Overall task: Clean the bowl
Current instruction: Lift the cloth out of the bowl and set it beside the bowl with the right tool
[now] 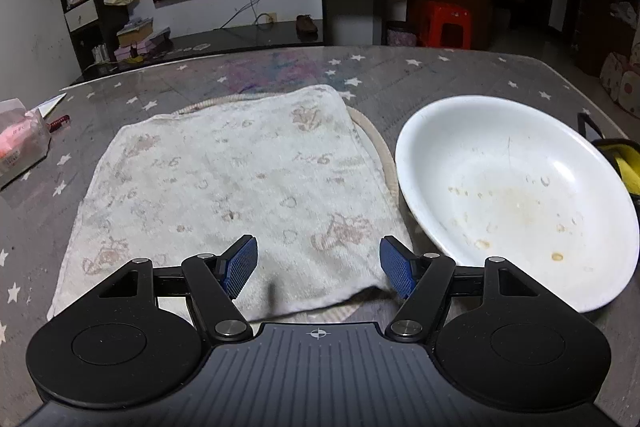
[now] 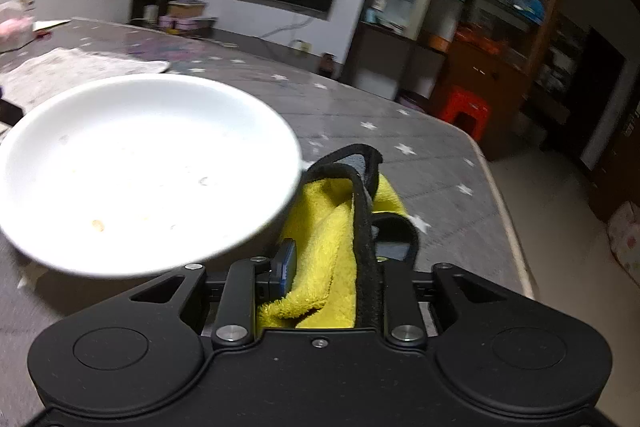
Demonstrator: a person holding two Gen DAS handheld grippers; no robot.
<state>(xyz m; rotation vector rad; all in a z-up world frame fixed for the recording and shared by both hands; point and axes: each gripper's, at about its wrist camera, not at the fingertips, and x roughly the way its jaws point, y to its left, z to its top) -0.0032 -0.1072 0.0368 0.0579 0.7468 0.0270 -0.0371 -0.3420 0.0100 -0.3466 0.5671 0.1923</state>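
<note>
Our right gripper (image 2: 324, 267) clamps yellow cloth (image 2: 320, 239); left gripper (image 1: 318, 267) open, empty over towel (image 1: 240, 167); white bowl (image 1: 516, 187) still stained; wiping not begun.

The towel (image 1: 240, 179) carries a faded print, perhaps "146", twice; no other writing is legible.

Bowl (image 1: 516, 195) on table (image 1: 420, 75), rt of towel (image 1: 236, 183) (edges touching).
</note>
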